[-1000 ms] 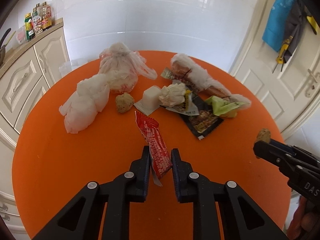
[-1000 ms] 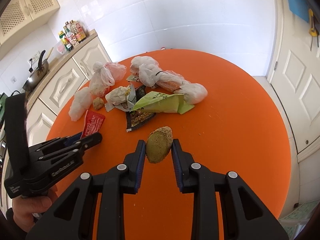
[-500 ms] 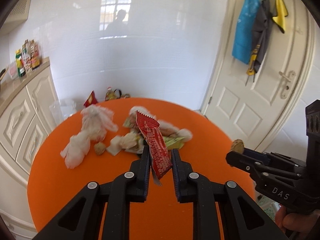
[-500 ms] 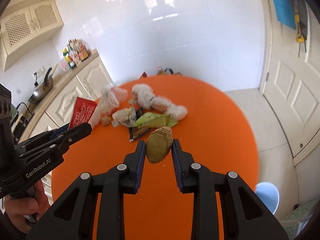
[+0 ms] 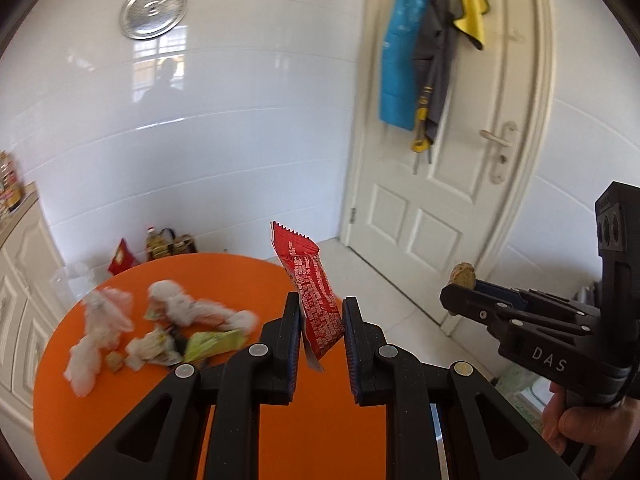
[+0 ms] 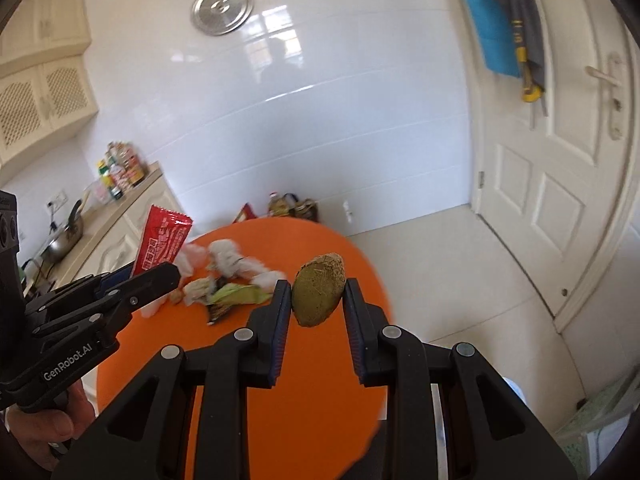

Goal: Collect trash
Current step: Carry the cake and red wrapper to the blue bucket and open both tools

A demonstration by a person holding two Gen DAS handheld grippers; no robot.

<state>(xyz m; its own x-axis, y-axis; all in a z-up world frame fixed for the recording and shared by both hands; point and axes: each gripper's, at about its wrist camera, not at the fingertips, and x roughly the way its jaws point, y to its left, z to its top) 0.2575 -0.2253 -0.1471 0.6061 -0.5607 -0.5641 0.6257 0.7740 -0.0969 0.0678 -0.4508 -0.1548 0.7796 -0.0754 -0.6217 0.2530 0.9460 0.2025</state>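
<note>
1. Trash pile (image 5: 160, 340) lying on round orange counter (image 5: 120, 412), far side: white crumpled bags, green wrapper (image 5: 212, 342), small brown lump, dark packet; blurred.
2. Left gripper (image 5: 321, 320) pinching red snack wrapper (image 5: 310, 292) by its lower part, jaws narrow, pads pressing both sides; wrapper standing upright w/ serrated top edge up, lifted clear above counter.
3. Right gripper (image 6: 317, 300) clamping brown-green oval lump (image 6: 318, 290), jaws narrow on it, held in air over counter's near edge.
4. Seen from left wrist: right gripper off to the right, lump (image 5: 463, 275) poking up at its tip, hand (image 5: 588, 428) wrapping handle.
5. Bkgd: white door (image 5: 432, 184) w/ blue apron hanging, round metal lid (image 5: 154, 10) on tiled wall.
</note>
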